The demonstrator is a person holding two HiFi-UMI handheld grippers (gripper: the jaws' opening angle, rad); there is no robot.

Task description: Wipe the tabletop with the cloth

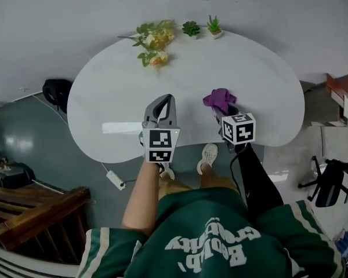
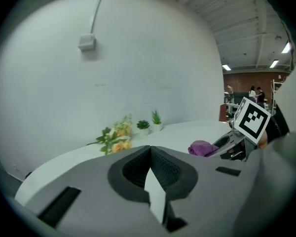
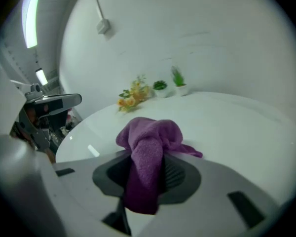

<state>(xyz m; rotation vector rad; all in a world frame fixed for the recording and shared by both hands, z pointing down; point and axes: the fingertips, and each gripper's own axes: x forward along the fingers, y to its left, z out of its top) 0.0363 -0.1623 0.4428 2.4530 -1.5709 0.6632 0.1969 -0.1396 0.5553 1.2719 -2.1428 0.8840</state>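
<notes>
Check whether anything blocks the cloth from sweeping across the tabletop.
Mostly nothing: the right claw grips the cloth, and the tabletop ahead is bare. Only flowers and two small plants line its far edge.

Right gripper view: cloth [image 3: 147, 157] drapes down through the jaw gap, so the inner pads behind it are not visible. Head view: right gripper [image 1: 225, 112] tips are buried under the cloth. Office chair [image 1: 330, 185] is cut off by the right edge. Left gripper view: distant people [image 2: 256, 94] are too small to resolve.
</notes>
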